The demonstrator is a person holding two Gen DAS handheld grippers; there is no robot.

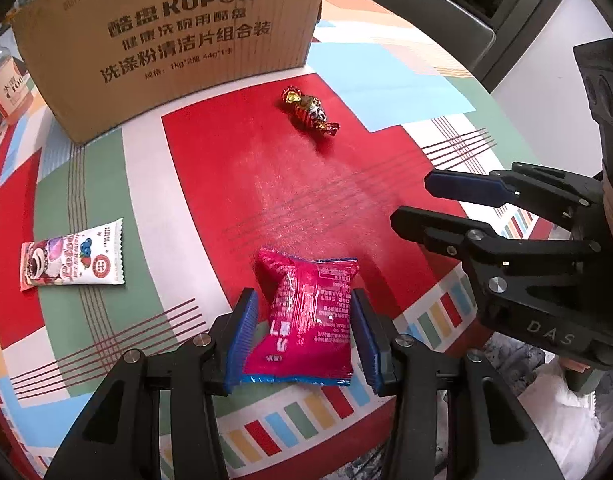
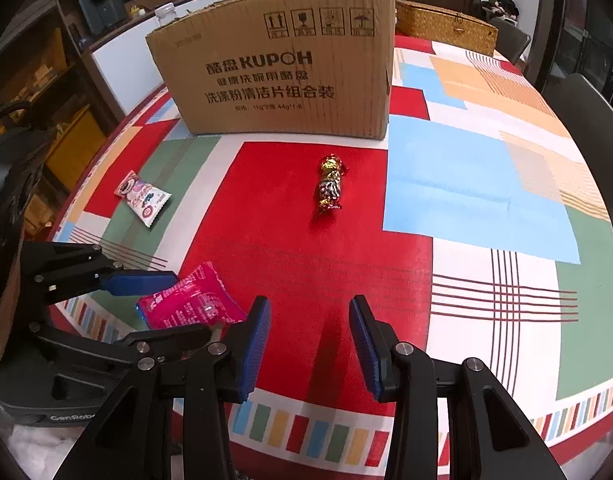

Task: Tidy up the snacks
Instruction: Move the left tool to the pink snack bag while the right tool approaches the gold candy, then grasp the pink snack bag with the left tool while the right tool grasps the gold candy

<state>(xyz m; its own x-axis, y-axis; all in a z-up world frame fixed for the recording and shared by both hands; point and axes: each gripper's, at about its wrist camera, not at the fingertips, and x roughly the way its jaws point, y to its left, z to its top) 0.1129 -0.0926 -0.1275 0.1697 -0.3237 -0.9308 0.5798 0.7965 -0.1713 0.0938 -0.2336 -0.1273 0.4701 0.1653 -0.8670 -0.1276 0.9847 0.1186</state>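
A pink snack packet point(image 1: 310, 316) lies on the tablecloth near the front edge, between the fingers of my left gripper point(image 1: 304, 342), which is open around it with small gaps on both sides. It also shows in the right wrist view point(image 2: 190, 302). My right gripper point(image 2: 310, 344) is open and empty over the red patch, to the right of the packet; it shows in the left wrist view point(image 1: 418, 206). A foil-wrapped candy point(image 1: 310, 110) point(image 2: 330, 186) lies mid-table. A white snack bar point(image 1: 72, 256) point(image 2: 144, 196) lies at the left.
A large open cardboard box point(image 1: 166, 40) point(image 2: 282, 76) stands at the back of the table. A jar point(image 1: 6, 80) stands left of it. A woven basket point(image 2: 446, 20) sits behind the box at the right. Dark chairs point(image 1: 434, 20) stand around the table's edge point(image 2: 346, 432).
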